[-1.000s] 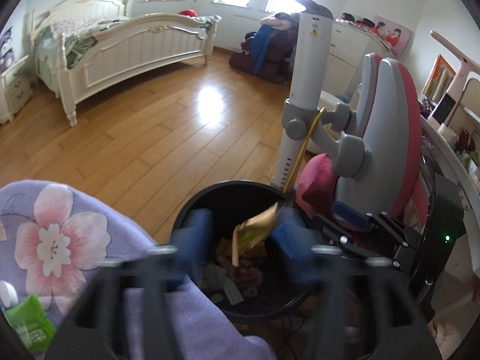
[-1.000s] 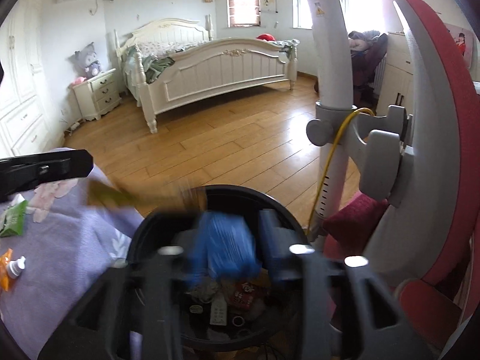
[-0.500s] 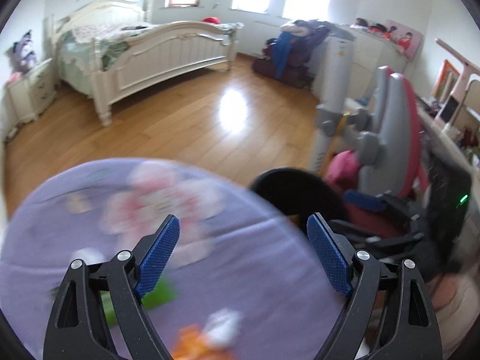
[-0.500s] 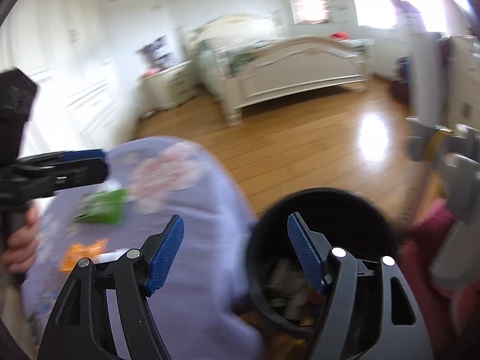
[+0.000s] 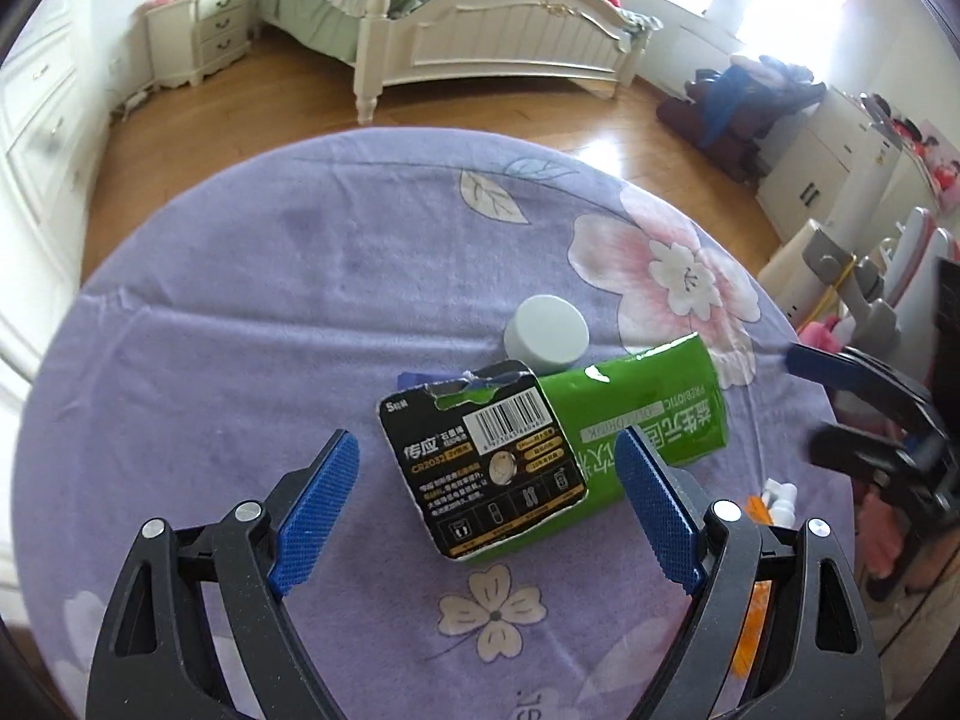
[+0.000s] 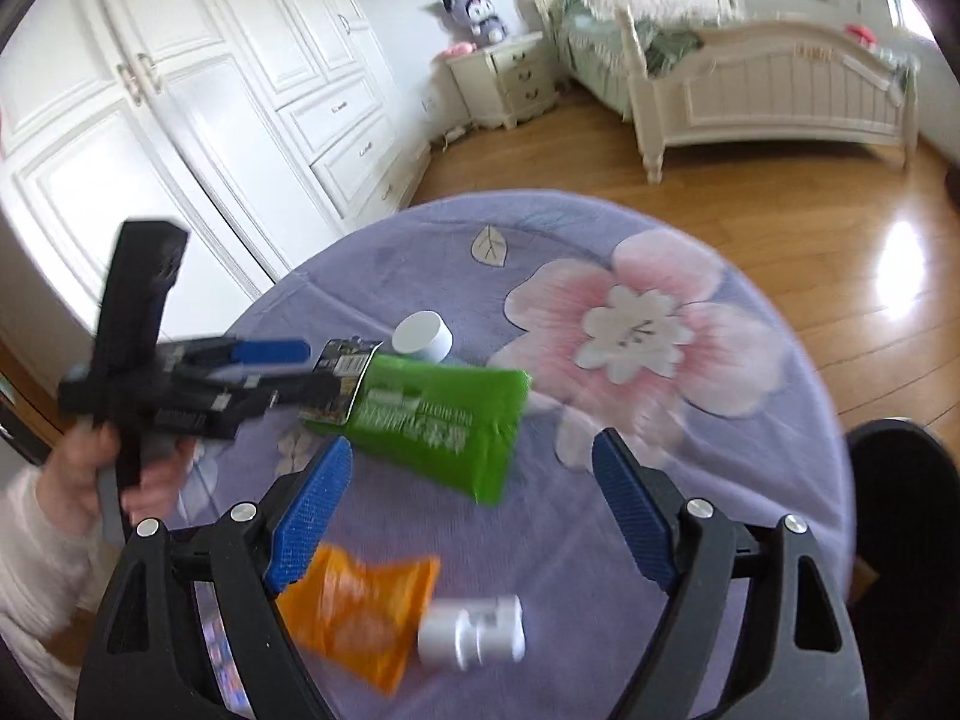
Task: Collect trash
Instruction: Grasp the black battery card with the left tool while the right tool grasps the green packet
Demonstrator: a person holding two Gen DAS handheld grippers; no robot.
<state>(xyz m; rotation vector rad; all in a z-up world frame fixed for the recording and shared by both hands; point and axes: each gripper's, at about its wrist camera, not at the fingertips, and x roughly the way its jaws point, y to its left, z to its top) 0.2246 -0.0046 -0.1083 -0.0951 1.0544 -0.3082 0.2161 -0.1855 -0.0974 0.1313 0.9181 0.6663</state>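
Note:
A round table under a purple flowered cloth (image 5: 270,324) carries the trash. A black battery card (image 5: 489,468) lies partly on a green packet (image 5: 654,420), with a white cap (image 5: 546,336) just behind them. My left gripper (image 5: 485,441) hovers open above the card, touching nothing. In the right wrist view my right gripper (image 6: 473,444) hangs over the green packet (image 6: 438,414), its jaws opening and empty. An orange wrapper (image 6: 360,612) and a small white bottle (image 6: 474,630) lie close under it. The left gripper (image 6: 300,369) shows at the left.
A black bin (image 6: 900,480) stands on the floor off the table's right edge. A person's hand (image 6: 90,468) holds the left gripper's handle. White wardrobe doors (image 6: 180,120), a nightstand (image 6: 510,78) and a white bed (image 5: 480,36) stand further back on wooden floor.
Both grippers have swung from over the black bin to over the table. A yellowish wrapper between the left jaws a second ago is gone. The right jaws stand wider.

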